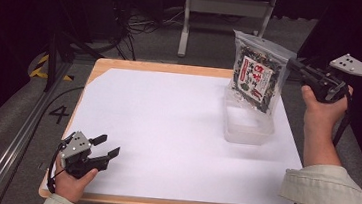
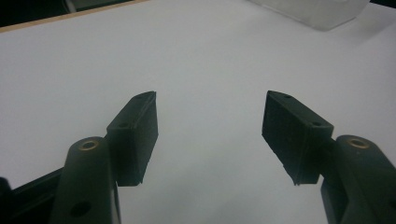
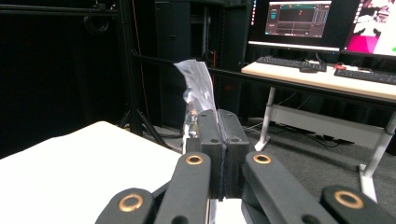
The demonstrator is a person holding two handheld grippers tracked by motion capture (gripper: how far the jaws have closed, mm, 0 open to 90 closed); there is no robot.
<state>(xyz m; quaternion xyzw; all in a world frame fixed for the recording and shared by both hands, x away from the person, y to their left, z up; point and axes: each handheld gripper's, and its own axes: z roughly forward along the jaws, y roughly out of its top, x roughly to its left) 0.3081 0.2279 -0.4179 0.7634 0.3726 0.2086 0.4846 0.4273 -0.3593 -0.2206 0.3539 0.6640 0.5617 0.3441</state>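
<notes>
A clear plastic snack bag [image 1: 257, 74] with a red and white label hangs upright over a clear plastic container [image 1: 247, 126] at the table's right side. My right gripper [image 1: 293, 63] is shut on the bag's upper right edge. In the right gripper view the jaws press together on the bag's crinkled edge [image 3: 198, 84]. My left gripper [image 1: 105, 145] rests low at the table's front left corner, open, with nothing between its fingers [image 2: 135, 135].
A large white sheet [image 1: 166, 130] covers the wooden table [image 1: 122, 64]. Beyond the table stand a white desk frame [image 1: 228, 11], cables and a black stand [image 1: 55, 55]. Monitors [image 3: 299, 21] and keyboards sit on a desk in the right gripper view.
</notes>
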